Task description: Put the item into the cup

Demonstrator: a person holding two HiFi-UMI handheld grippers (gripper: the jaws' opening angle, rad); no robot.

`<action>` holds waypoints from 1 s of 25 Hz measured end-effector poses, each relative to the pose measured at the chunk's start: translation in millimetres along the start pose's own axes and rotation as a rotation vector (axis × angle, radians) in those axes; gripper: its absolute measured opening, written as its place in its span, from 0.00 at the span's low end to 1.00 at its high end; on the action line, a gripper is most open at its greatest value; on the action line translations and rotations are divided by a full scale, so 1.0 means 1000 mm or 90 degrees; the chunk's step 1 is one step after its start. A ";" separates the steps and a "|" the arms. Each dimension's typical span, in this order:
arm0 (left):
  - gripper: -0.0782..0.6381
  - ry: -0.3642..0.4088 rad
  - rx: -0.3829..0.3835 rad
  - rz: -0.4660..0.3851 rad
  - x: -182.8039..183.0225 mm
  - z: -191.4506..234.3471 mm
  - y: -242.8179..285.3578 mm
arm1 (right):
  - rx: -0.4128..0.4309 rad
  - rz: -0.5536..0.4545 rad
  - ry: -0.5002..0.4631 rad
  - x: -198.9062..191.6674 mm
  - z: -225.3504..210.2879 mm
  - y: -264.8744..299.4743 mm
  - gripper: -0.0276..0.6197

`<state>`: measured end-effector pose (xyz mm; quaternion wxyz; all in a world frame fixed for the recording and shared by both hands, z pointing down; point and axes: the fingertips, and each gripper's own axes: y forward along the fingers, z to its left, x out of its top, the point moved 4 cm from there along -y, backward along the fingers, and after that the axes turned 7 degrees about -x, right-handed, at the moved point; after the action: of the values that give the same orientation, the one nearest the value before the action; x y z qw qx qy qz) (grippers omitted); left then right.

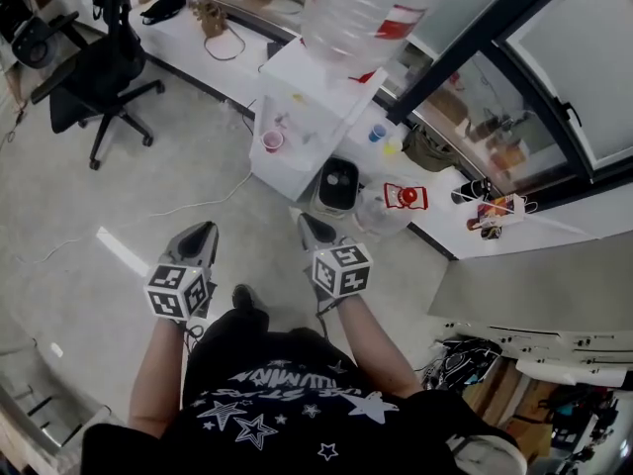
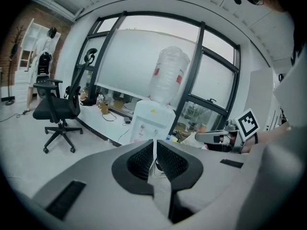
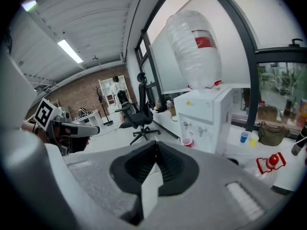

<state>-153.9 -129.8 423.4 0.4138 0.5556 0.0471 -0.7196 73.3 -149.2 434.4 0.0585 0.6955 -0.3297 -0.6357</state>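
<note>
Head view: a standing person holds the left tool (image 1: 201,234) and right tool (image 1: 312,228) low over the floor, each with jaws pressed together on nothing. A red cup (image 1: 272,141) sits on the water dispenser (image 1: 302,87) ahead, well apart. Which item goes in is unclear, and the task looks unstarted.

White water dispenser (image 1: 297,117); clear bottle (image 1: 361,13) with red label. One red cup (image 1: 272,141), one blue cup (image 1: 377,133), one yellow cup (image 1: 392,147). Black office chair (image 1: 94,77). Pale grey floor (image 1: 79,196). Grey left tool (image 1: 206,228) and right tool (image 1: 307,221); marker cube (image 1: 341,268) on each, patterned in black-and-white squares. Black shirt (image 1: 287,404), white stars.
</note>
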 end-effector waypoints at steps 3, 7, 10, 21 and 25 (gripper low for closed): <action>0.15 0.015 -0.018 0.014 0.004 0.020 0.007 | -0.015 0.003 0.001 0.005 0.005 0.018 0.05; 0.15 0.029 -0.044 0.027 0.006 0.039 0.018 | -0.033 0.004 -0.001 0.012 0.007 0.038 0.05; 0.15 0.017 -0.053 0.035 0.004 0.049 0.027 | -0.047 0.005 -0.001 0.016 0.003 0.050 0.05; 0.15 -0.007 -0.045 0.044 -0.005 0.074 0.053 | -0.065 0.038 0.015 0.000 -0.019 0.091 0.05; 0.15 -0.028 -0.028 0.040 -0.009 0.087 0.073 | -0.053 0.053 0.012 -0.004 -0.033 0.124 0.05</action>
<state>-171.9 -218.1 492.8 0.4490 0.5319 0.0363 -0.7170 56.1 -254.6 506.3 0.1170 0.6842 -0.3306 -0.6395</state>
